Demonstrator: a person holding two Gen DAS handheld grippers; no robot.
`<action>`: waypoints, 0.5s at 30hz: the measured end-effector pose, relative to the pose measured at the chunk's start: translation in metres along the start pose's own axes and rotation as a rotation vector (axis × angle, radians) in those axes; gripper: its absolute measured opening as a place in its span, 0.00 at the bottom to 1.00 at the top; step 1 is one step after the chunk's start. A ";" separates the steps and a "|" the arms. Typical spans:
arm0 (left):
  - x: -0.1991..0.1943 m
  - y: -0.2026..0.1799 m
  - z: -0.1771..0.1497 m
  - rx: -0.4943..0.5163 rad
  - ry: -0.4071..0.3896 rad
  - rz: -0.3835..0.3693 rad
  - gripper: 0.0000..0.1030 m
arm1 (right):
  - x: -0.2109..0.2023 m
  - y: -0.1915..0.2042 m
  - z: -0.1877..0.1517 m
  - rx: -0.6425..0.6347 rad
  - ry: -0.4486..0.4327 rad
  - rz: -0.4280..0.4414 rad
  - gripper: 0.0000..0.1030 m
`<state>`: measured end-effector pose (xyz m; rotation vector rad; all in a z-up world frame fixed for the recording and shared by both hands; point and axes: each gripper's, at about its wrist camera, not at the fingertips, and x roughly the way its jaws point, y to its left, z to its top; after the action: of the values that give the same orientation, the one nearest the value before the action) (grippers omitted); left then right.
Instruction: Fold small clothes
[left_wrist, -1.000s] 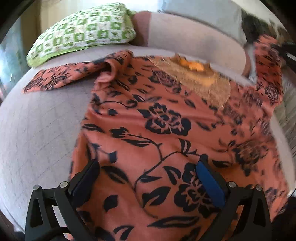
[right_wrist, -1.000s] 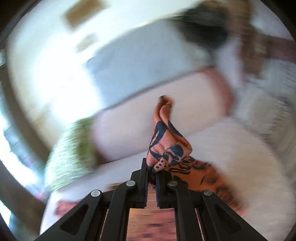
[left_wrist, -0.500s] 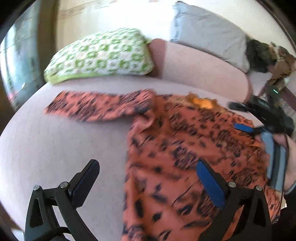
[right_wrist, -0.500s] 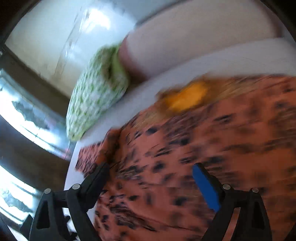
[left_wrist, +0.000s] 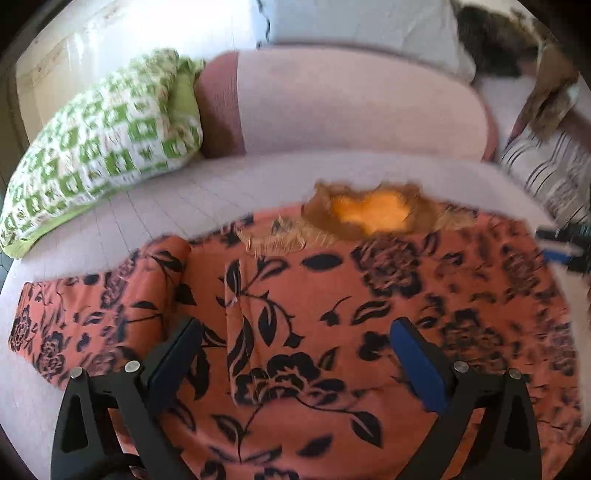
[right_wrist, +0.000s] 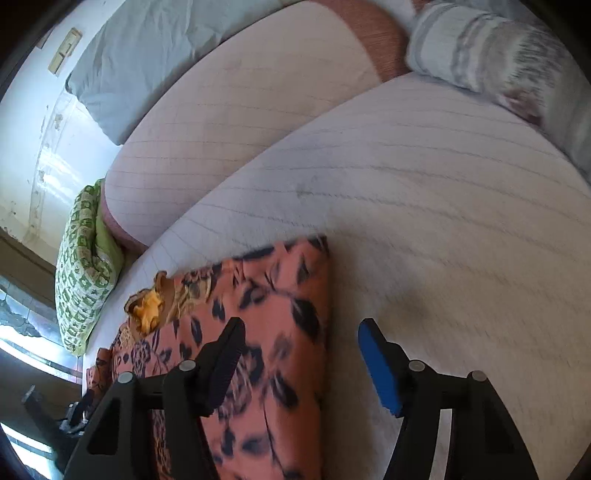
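My left claw (left_wrist: 295, 350) is spread wide above the orange flowered garment (left_wrist: 332, 314), which lies flat on the sofa seat (right_wrist: 424, 184). My right claw (right_wrist: 301, 345) is also spread, over its folded right edge. A green checked cushion (left_wrist: 99, 147) lies behind, a striped pillow (right_wrist: 498, 62) well apart.

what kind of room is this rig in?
Likely a bedroom or living room at home: a floral garment lies spread on a quilted mattress, with a green checked pillow and a long bolster behind it. No workbench in view.
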<state>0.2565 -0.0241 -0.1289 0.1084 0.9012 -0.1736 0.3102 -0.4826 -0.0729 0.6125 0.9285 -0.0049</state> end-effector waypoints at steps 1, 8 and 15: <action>0.012 0.001 -0.003 -0.004 0.034 0.005 0.98 | 0.016 0.004 0.006 -0.017 0.044 -0.010 0.64; 0.032 0.007 -0.018 -0.018 0.064 -0.016 0.97 | 0.011 0.055 0.015 -0.323 -0.049 -0.137 0.08; -0.001 0.003 -0.018 0.058 0.028 0.001 0.97 | 0.019 0.032 -0.005 -0.183 -0.034 -0.132 0.49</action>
<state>0.2429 -0.0178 -0.1388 0.1649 0.9241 -0.1980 0.3266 -0.4489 -0.0733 0.3799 0.9238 -0.0478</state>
